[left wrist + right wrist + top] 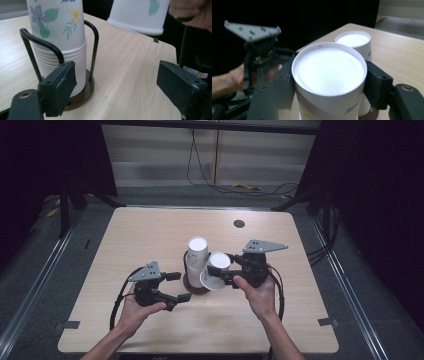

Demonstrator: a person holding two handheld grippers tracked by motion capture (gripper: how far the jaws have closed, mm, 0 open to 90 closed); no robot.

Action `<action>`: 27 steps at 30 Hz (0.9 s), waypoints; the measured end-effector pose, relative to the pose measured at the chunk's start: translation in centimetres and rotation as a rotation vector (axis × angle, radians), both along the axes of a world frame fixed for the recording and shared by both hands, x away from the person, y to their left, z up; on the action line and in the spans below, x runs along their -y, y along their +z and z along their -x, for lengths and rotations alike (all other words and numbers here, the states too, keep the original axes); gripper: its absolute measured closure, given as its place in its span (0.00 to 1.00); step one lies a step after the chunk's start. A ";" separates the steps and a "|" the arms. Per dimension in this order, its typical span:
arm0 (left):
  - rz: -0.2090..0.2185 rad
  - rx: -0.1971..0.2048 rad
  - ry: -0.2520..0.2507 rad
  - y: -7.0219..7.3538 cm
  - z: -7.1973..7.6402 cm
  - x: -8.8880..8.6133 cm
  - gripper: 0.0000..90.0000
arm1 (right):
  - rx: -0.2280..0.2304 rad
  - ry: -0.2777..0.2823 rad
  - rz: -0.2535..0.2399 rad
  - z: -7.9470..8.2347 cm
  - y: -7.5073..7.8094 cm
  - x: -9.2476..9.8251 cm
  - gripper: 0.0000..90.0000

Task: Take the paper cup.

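A stack of upside-down white paper cups with a flower print stands in a black wire holder on a round brown base at the table's middle. My right gripper is shut on a single upside-down cup, held tilted just right of the stack. In the right gripper view this cup sits between the two jaws of the right gripper, its base facing the camera, with the stack's top behind it. My left gripper stands open just left of the holder's base, nothing between its pads.
The light wooden table has a small dark round port near its far edge. Metal floor rails run along both sides, and cables lie on the floor beyond the table. The person's hand and the held cup hang above the table's corner.
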State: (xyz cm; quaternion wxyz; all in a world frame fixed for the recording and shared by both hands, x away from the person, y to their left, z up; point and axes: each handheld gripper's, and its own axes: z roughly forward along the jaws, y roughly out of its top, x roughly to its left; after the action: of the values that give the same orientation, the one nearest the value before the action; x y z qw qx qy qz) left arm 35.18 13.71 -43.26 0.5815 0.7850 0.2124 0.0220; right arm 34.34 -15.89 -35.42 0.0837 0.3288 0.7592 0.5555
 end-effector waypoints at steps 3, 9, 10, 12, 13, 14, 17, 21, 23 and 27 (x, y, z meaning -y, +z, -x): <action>0.015 0.002 -0.002 0.1 0.1 0.3 0.18 | -0.022 0.009 0.005 0.1 -0.9 -0.2 0.39; 0.005 0.013 -0.023 -0.1 0.5 0.5 0.18 | -0.043 0.025 0.016 0.2 -1.8 -0.7 0.39; 0.007 0.011 -0.025 -0.2 0.5 0.5 0.18 | -0.044 0.026 0.014 0.2 -2.0 -0.7 0.39; 0.003 0.012 -0.030 -0.3 0.6 0.4 0.18 | -0.047 0.032 0.012 0.2 -2.2 -0.8 0.39; 0.004 0.009 -0.032 -0.4 0.6 0.5 0.18 | -0.050 0.033 0.013 0.2 -2.4 -0.8 0.39; 0.009 0.007 -0.030 -0.5 0.6 0.5 0.18 | -0.054 0.035 0.012 0.2 -2.5 -0.9 0.39; -0.004 0.010 -0.036 -0.7 0.6 0.5 0.18 | -0.061 0.044 0.011 0.2 -2.9 -1.1 0.39; 0.006 0.017 -0.047 -0.7 0.8 0.8 0.18 | -0.064 0.057 0.016 0.3 -3.2 -1.7 0.39; 0.003 0.020 -0.057 -0.9 0.8 0.8 0.18 | -0.061 0.061 0.015 0.3 -3.4 -2.0 0.39; -0.002 0.010 -0.060 -1.4 0.8 1.1 0.18 | -0.047 0.074 0.018 0.4 -3.6 -2.6 0.39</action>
State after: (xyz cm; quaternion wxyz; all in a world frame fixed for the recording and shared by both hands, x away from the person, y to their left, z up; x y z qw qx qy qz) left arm 34.39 12.65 -44.63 0.5821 0.7915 0.1860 0.0087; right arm 33.96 -13.27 -39.01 0.0480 0.3127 0.7776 0.5434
